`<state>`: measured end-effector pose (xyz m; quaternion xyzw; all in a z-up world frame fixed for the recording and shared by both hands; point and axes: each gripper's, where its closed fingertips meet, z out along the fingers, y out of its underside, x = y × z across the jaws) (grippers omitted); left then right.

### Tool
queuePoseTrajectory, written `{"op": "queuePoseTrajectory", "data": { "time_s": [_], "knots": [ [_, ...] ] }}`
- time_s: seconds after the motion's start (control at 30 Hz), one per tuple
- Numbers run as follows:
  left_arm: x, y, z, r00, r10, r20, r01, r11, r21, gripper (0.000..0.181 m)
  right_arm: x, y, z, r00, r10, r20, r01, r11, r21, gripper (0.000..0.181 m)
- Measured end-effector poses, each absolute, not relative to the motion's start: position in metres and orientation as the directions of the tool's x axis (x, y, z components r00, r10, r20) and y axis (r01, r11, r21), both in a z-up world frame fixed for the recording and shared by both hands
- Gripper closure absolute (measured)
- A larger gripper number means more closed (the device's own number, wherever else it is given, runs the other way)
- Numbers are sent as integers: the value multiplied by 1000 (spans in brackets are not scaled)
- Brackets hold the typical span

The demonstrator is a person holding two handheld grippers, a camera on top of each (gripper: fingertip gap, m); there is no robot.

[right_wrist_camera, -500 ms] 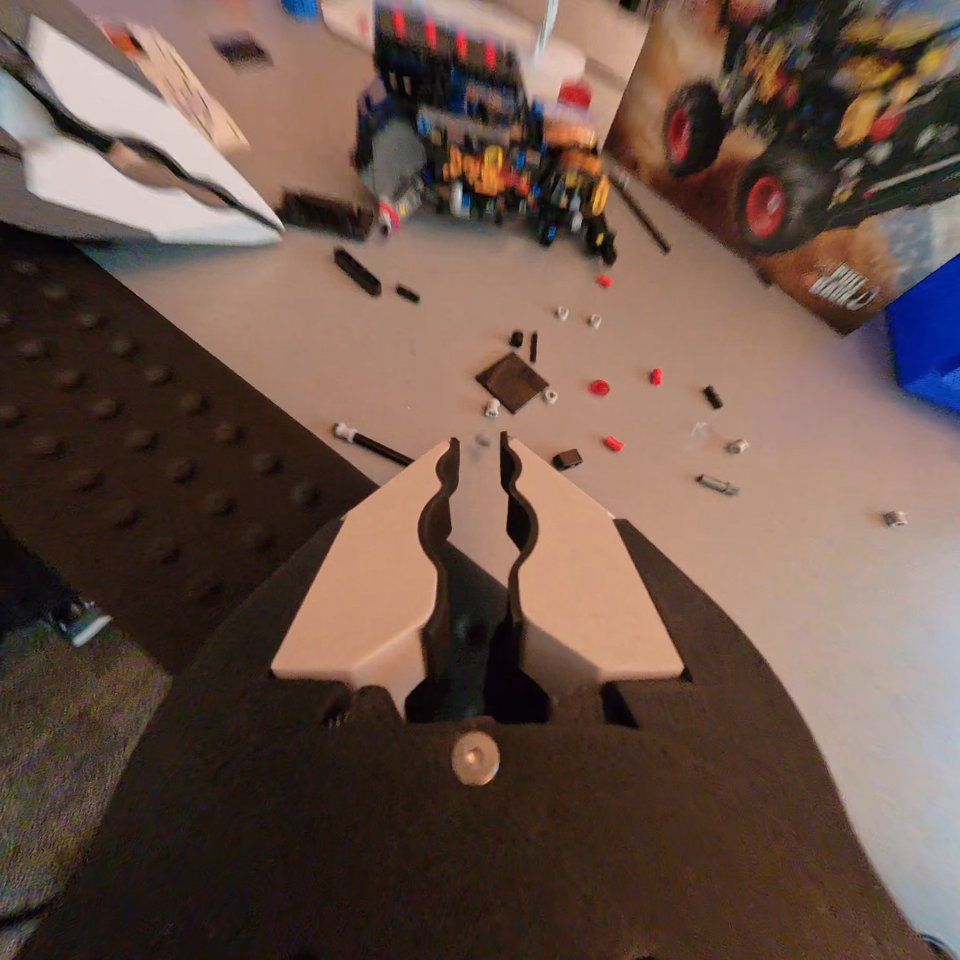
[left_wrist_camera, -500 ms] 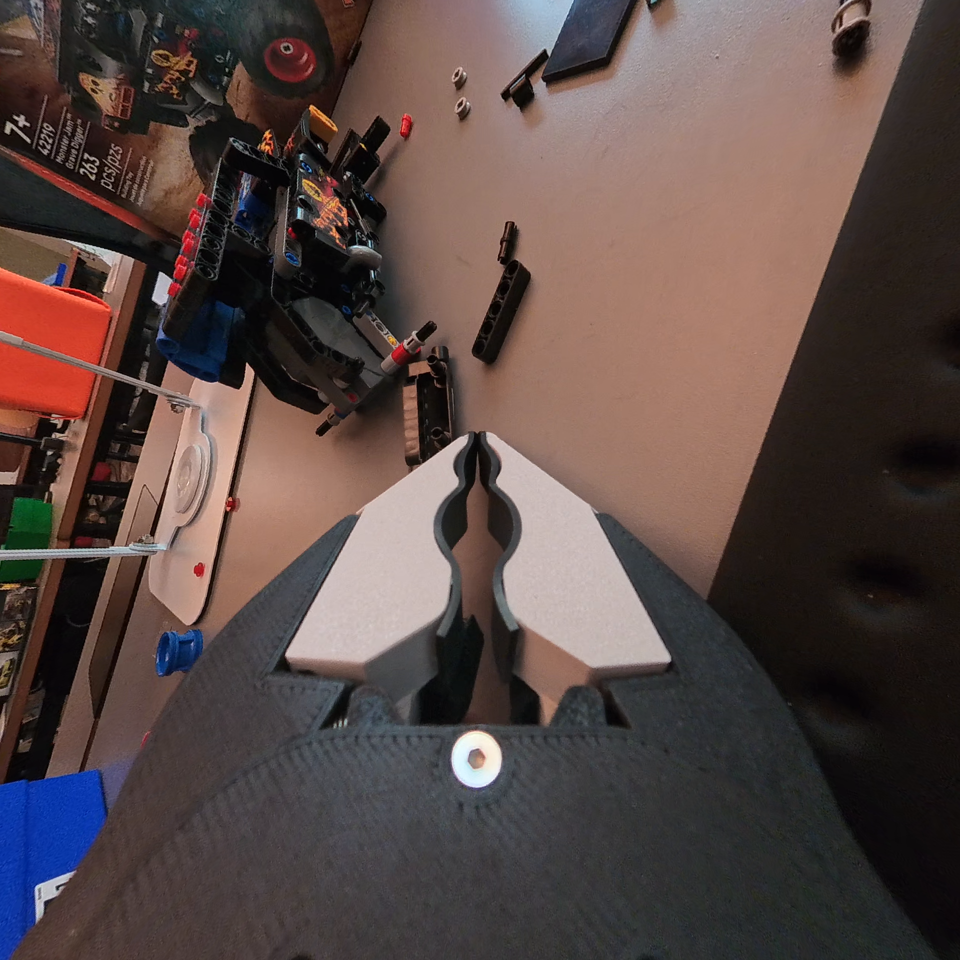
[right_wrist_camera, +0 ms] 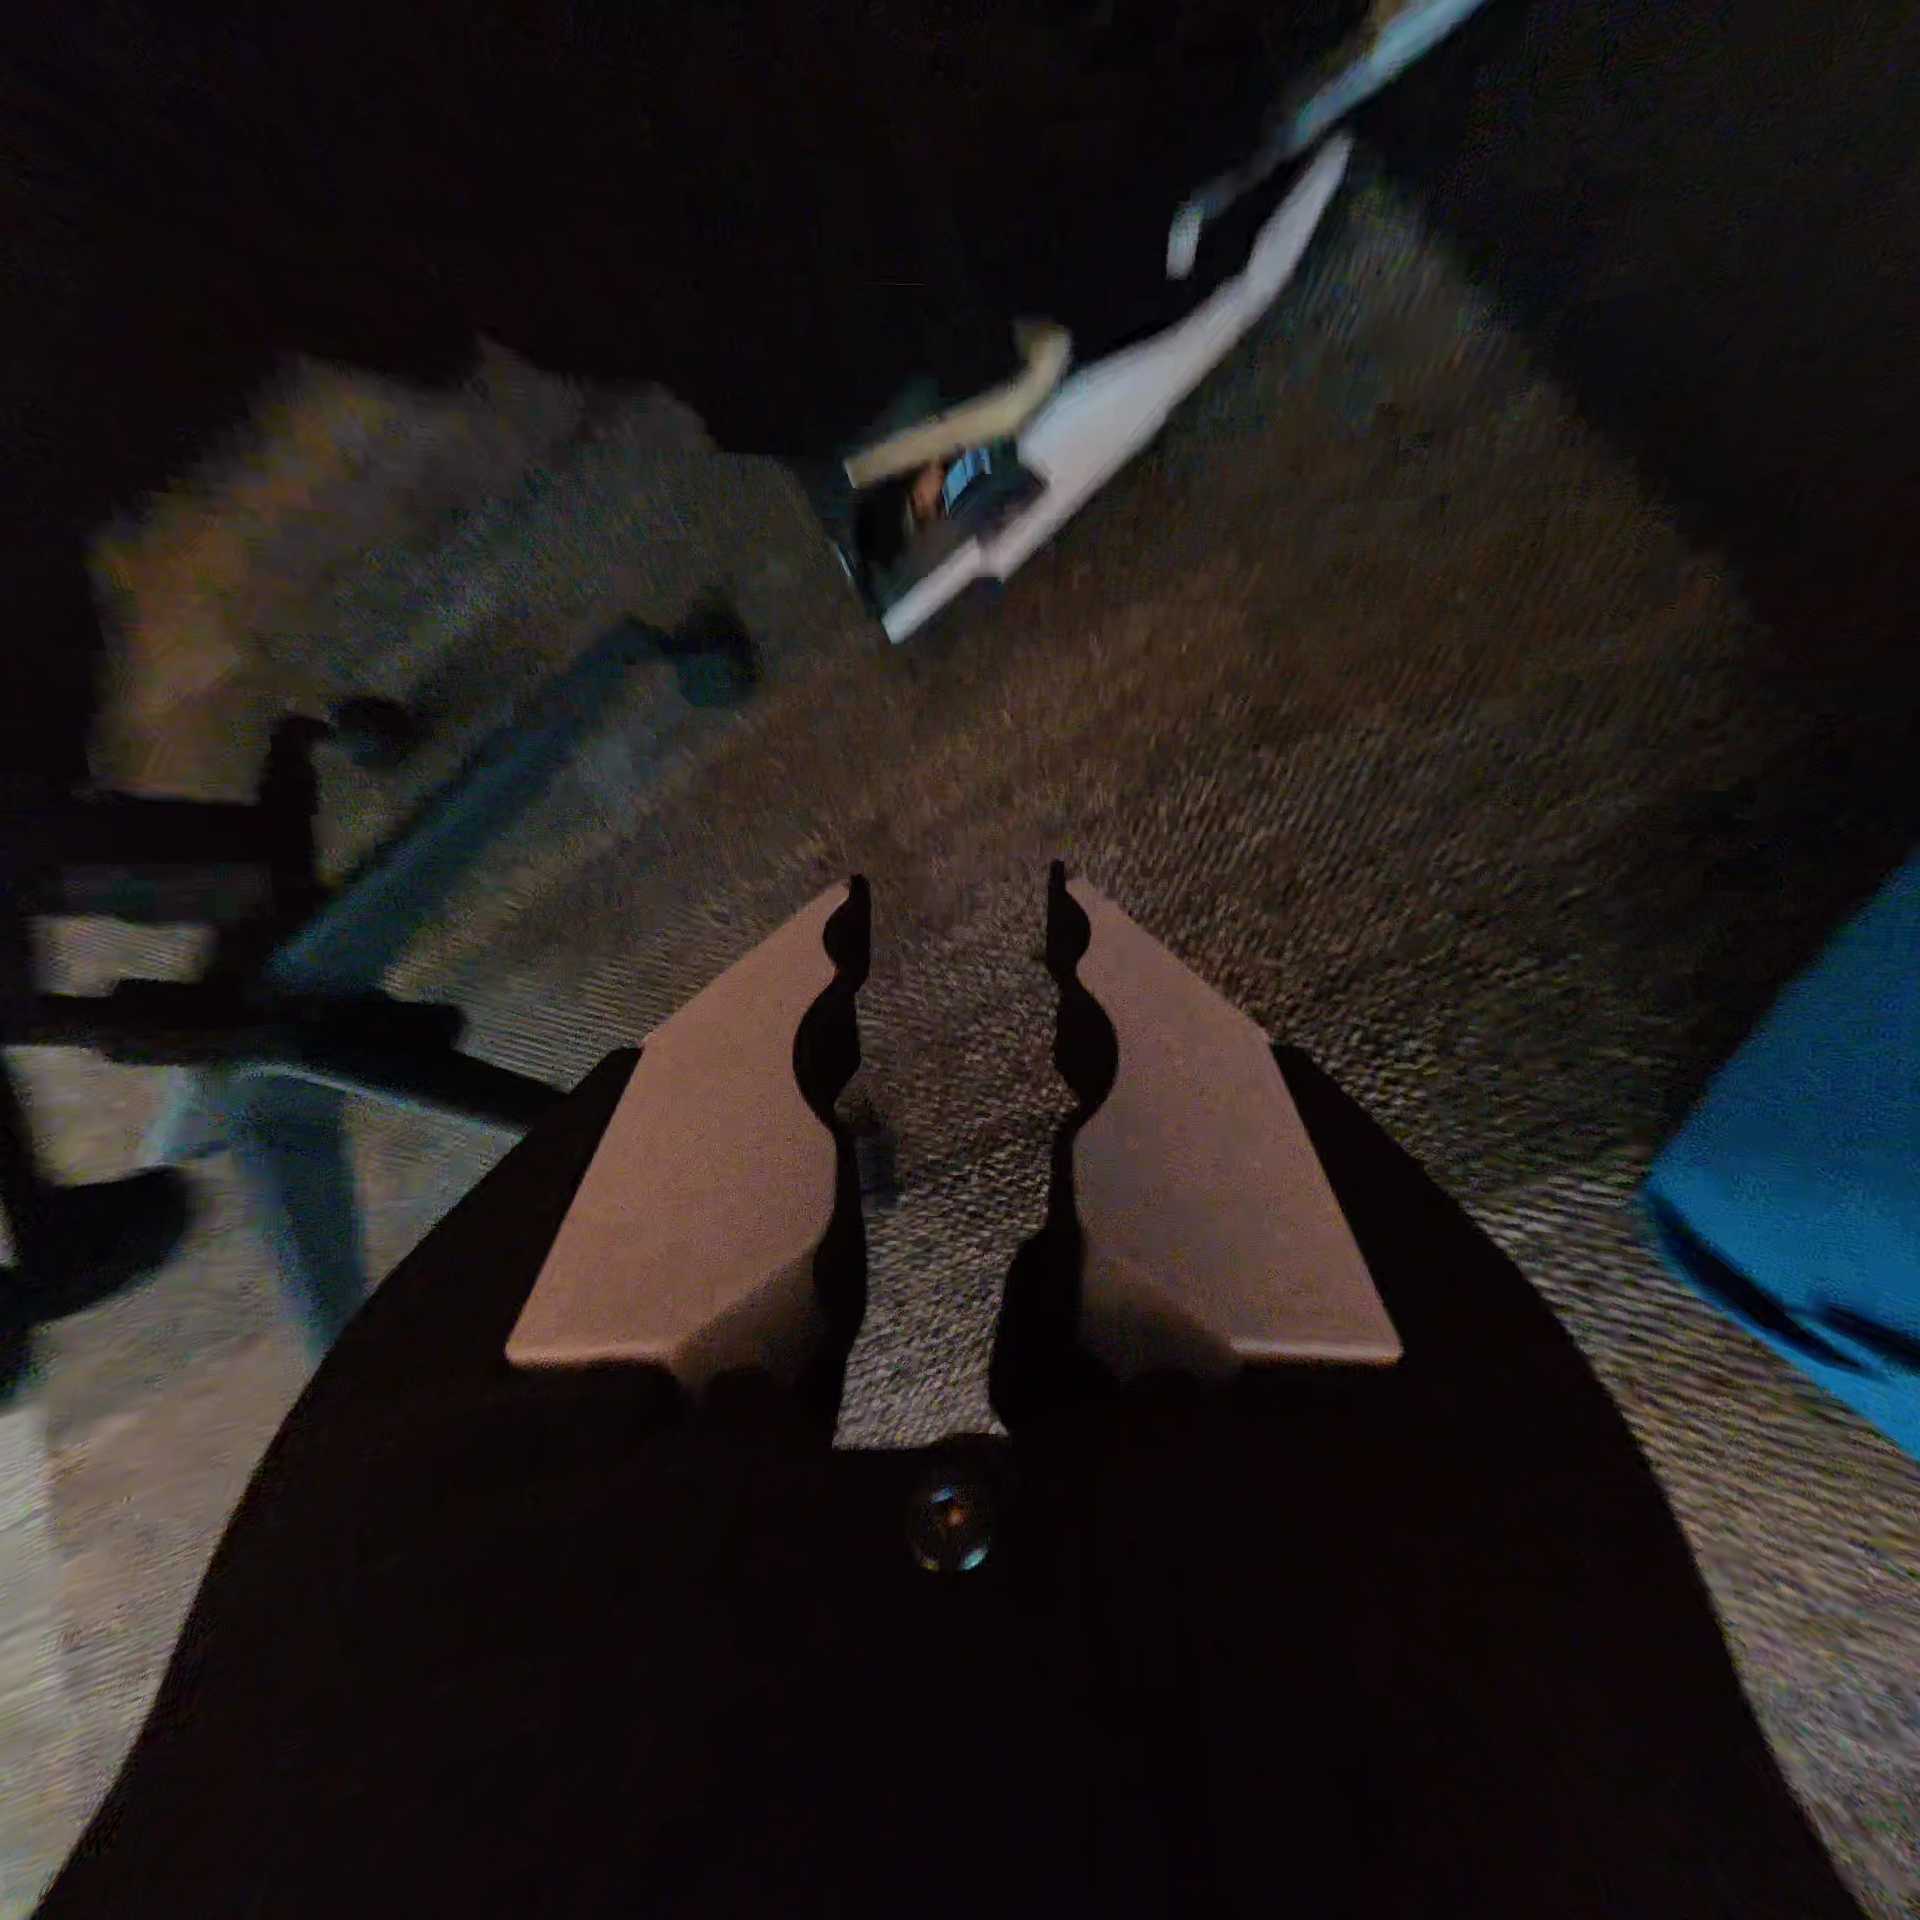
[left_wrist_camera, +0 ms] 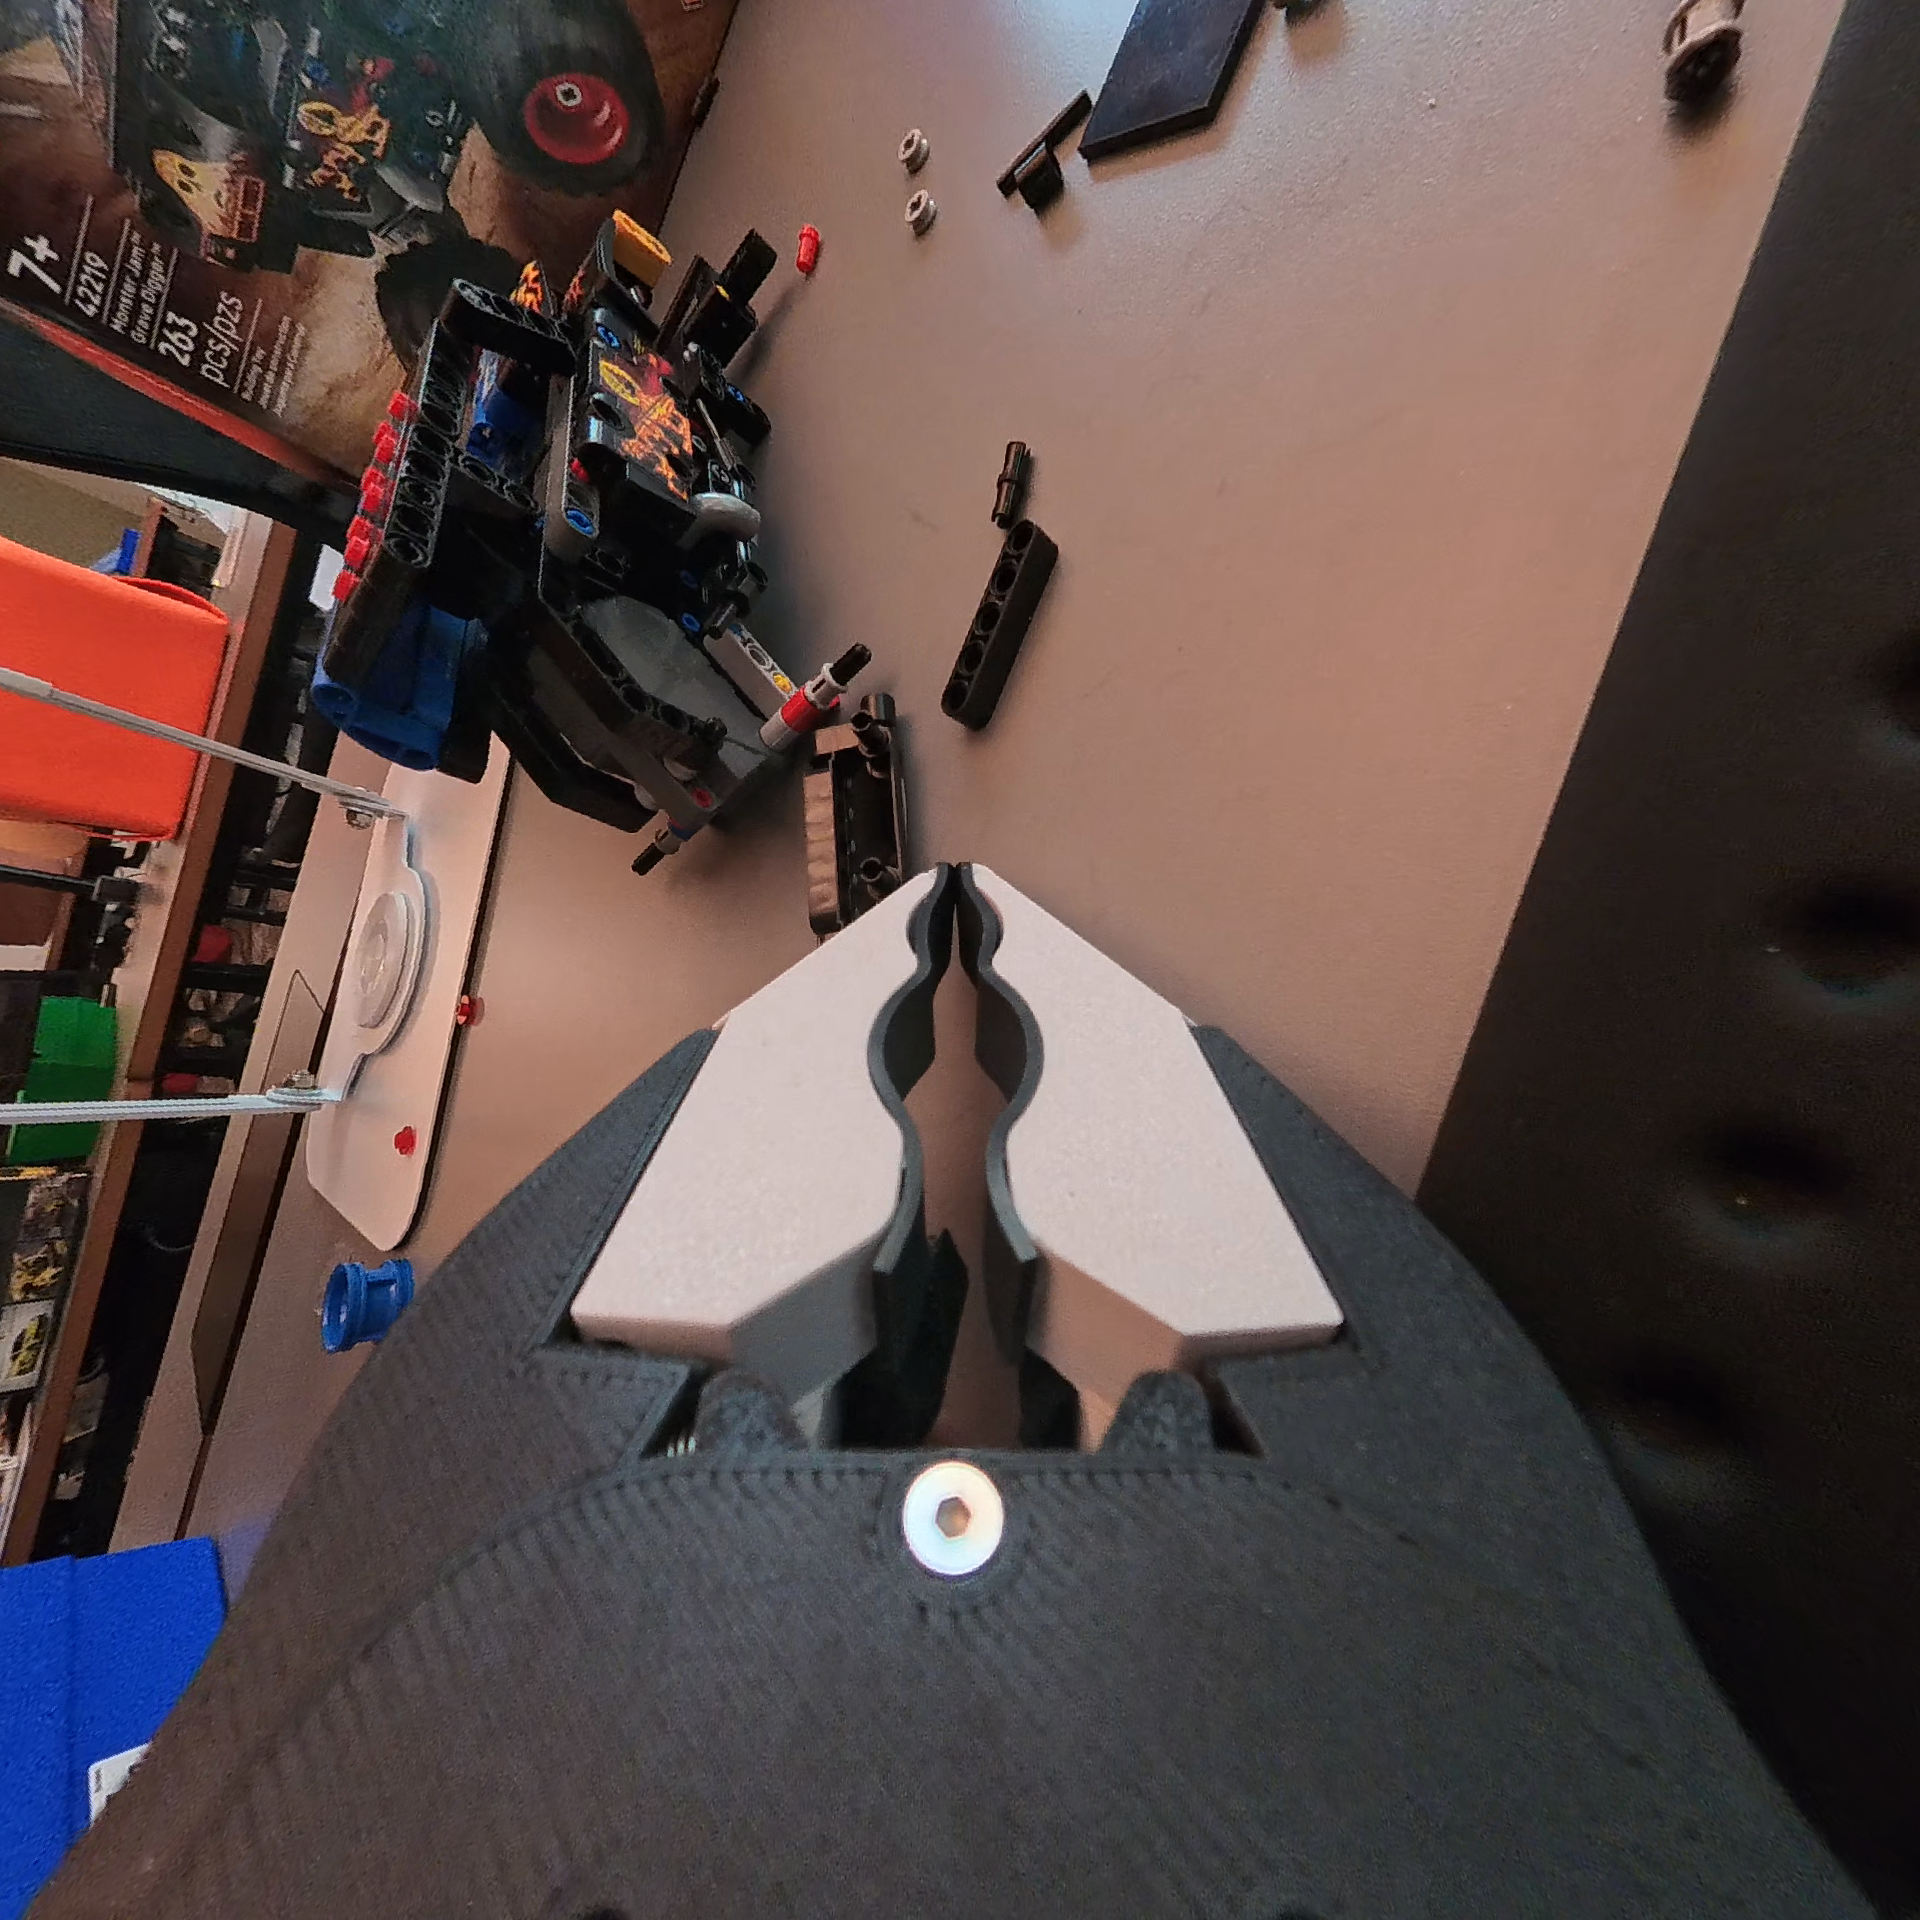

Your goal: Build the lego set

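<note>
The part-built black lego truck (left_wrist_camera: 582,561) with red pins and flame stickers lies on the table (left_wrist_camera: 1247,520) in the left wrist view. My left gripper (left_wrist_camera: 954,871) is shut and empty, its tips just over a short black frame piece (left_wrist_camera: 857,810) beside the truck. A black lift-arm beam (left_wrist_camera: 1000,623) and a small black pin (left_wrist_camera: 1010,478) lie to the right of the truck. My right gripper (right_wrist_camera: 954,883) is open and empty. It points down at dim carpet (right_wrist_camera: 1299,831), off the table; its view is dark and blurred.
The set's box (left_wrist_camera: 260,208) stands behind the truck. A dark flat plate (left_wrist_camera: 1174,73), grey bushes (left_wrist_camera: 914,177), a red pin (left_wrist_camera: 808,247) and a blue piece (left_wrist_camera: 364,1304) lie around. A black studded mat (left_wrist_camera: 1714,935) borders the table's right. A blue thing (right_wrist_camera: 1818,1195) lies on the carpet.
My right gripper has swung away from the table down toward the carpet, and its jaws have opened wider. My left gripper has not moved.
</note>
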<state>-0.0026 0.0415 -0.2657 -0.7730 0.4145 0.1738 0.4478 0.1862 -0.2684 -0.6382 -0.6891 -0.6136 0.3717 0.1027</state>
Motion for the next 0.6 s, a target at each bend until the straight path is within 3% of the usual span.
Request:
{"op": "queuePoseTrajectory", "data": {
  "time_s": [0.1,0.2,0.4,0.6],
  "knots": [
    [-2,41,-266,597,-488,-637,-795,-254,-551,181,183,-309,-774,-16,947,-322,814,-175,-553,154],
    [-2,41,-266,595,-488,-638,-796,-254,-549,181,181,-341,-862,2,956,-292,837,-162,-523,154],
    [-1,42,-266,593,-487,-641,-798,-251,-548,181,173,-357,-955,124,947,-295,850,-255,-461,152],
    [-2,42,-266,582,-484,-653,-808,-254,-532,181,169,-356,-989,185,941,-284,849,-299,-435,160]
  ]
}}
